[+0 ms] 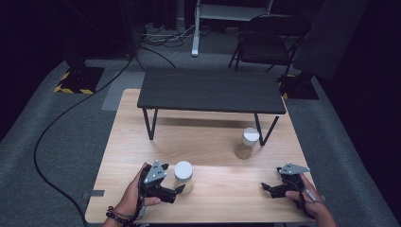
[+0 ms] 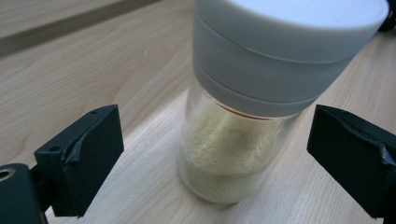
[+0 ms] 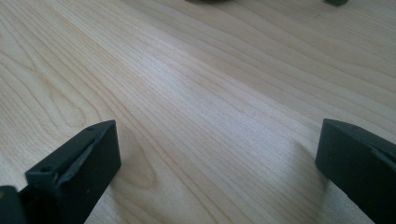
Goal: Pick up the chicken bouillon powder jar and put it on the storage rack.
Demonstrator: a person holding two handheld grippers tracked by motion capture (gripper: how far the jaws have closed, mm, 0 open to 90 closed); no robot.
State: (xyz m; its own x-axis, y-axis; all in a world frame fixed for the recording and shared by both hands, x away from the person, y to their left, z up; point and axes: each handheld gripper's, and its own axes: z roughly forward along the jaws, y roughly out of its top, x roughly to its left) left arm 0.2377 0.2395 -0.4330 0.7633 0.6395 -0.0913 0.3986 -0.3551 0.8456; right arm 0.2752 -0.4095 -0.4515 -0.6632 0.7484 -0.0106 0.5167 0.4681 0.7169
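High view: room dim, floor nearly black at the edges; light wooden table lit from above, small black raised table casts a shadow band under it. Picture soft, low detail. Gripper views bright, even; white-lidded glass jar of pale powder slightly soft; black jaws blurred.

On my high view I see a second white-lidded jar standing on the wooden tabletop, just beside one leg of a small dark bench. Beyond it a black folding chair sits on grey carpet, near loose cables.
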